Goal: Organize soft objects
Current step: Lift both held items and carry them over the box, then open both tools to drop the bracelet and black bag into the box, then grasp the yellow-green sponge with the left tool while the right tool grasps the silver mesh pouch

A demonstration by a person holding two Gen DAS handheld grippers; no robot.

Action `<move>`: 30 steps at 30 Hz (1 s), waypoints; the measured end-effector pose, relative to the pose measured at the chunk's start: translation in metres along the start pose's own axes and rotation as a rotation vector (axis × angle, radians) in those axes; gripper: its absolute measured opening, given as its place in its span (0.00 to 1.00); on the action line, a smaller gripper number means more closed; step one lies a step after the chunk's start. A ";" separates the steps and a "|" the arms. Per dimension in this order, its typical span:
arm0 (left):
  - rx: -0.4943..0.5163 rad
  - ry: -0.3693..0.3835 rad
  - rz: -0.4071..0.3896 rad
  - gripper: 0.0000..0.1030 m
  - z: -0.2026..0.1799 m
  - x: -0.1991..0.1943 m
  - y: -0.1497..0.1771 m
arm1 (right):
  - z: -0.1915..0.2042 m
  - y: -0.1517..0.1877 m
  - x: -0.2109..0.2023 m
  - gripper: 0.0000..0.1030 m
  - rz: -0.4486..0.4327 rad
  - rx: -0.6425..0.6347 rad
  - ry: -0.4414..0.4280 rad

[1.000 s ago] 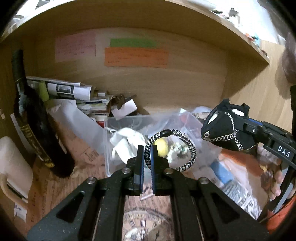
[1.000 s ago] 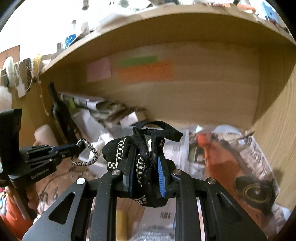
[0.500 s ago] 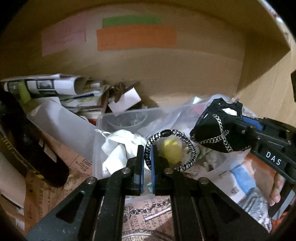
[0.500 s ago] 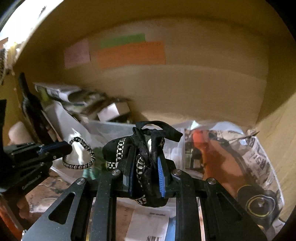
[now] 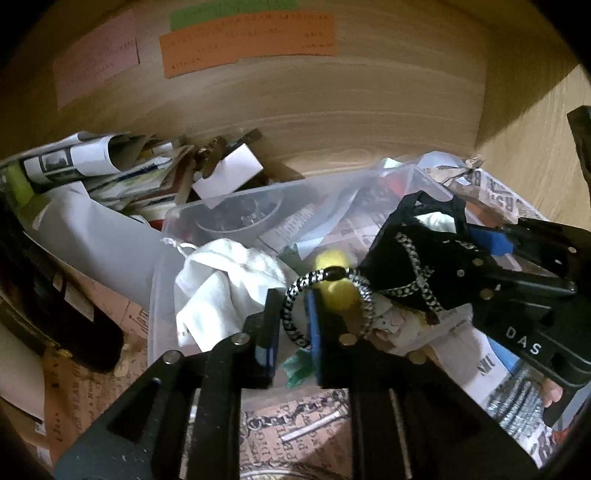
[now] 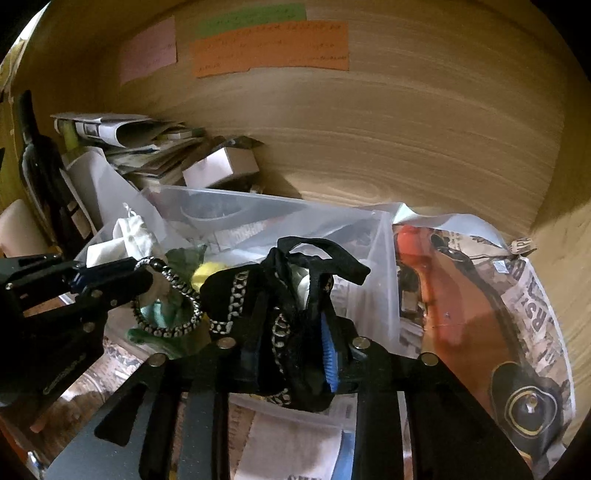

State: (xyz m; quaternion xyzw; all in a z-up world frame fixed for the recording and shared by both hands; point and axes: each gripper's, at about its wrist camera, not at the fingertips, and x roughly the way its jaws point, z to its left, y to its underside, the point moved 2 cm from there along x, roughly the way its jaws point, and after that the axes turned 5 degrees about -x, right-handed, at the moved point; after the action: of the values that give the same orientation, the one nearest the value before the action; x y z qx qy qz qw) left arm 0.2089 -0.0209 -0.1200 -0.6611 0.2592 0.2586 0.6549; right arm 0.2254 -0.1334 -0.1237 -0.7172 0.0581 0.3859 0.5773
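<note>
My left tool (image 5: 291,325) sits with its jaws parted a little, and the black-and-white braided hair tie (image 5: 325,295) stands between them, resting against the blue pad of one finger; I can't tell whether it is truly pinched. The loop hangs over the clear plastic bin (image 5: 162,280), right in front of a yellow soft ball (image 5: 334,284) lying inside. Beside that ball, to the left, a crumpled white cloth (image 5: 221,280) fills the bin's near corner, and a bit of green fabric (image 5: 295,365) peeks out below my fingers.

My right tool (image 6: 291,347) is clamped on the black chain-trimmed pouch (image 6: 280,291), its strap looping up above the fingers. From the left camera that pouch (image 5: 413,258) hovers over the right part of the bin, just beside the hair tie, the two nearly touching.

Behind the bin, a stack of rolled newspapers (image 5: 85,162) leans against the wooden back wall, where an orange note (image 5: 247,40), a green note (image 5: 232,9) and a pink note (image 5: 96,66) are stuck. A dark bottle (image 6: 40,162) stands at far left. Newsprint (image 6: 517,314) lies crumpled to the right.
</note>
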 end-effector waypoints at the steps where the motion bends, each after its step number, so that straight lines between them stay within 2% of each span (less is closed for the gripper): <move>1: -0.005 0.012 0.005 0.22 0.000 -0.001 0.001 | 0.000 -0.001 0.000 0.29 0.003 -0.002 -0.001; 6: -0.015 0.042 -0.016 0.38 0.000 -0.017 0.004 | 0.000 0.000 -0.011 0.46 -0.003 -0.011 0.001; 10: -0.025 0.064 -0.055 0.51 0.000 -0.038 0.005 | 0.003 0.000 -0.028 0.55 -0.031 -0.029 0.000; 17: -0.030 0.085 -0.143 0.74 -0.001 -0.083 0.014 | 0.003 0.004 -0.076 0.75 -0.137 -0.036 0.026; 19: -0.023 0.090 -0.162 0.81 -0.002 -0.094 0.020 | 0.001 0.008 -0.091 0.80 -0.170 -0.028 0.030; 22: -0.018 0.099 -0.180 0.93 -0.007 -0.106 0.029 | 0.001 0.017 -0.109 0.81 -0.195 -0.021 0.034; 27: 0.004 0.122 -0.157 0.95 -0.018 -0.112 0.047 | 0.003 0.043 -0.121 0.83 -0.181 -0.001 0.026; 30: 0.012 0.133 -0.125 0.96 -0.027 -0.108 0.059 | 0.003 0.064 -0.118 0.83 -0.137 0.018 0.028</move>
State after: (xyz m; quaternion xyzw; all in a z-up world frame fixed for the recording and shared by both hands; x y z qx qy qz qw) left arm 0.0898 -0.0475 -0.0889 -0.6879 0.2619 0.1714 0.6548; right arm 0.1080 -0.1943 -0.1007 -0.7196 0.0202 0.3350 0.6079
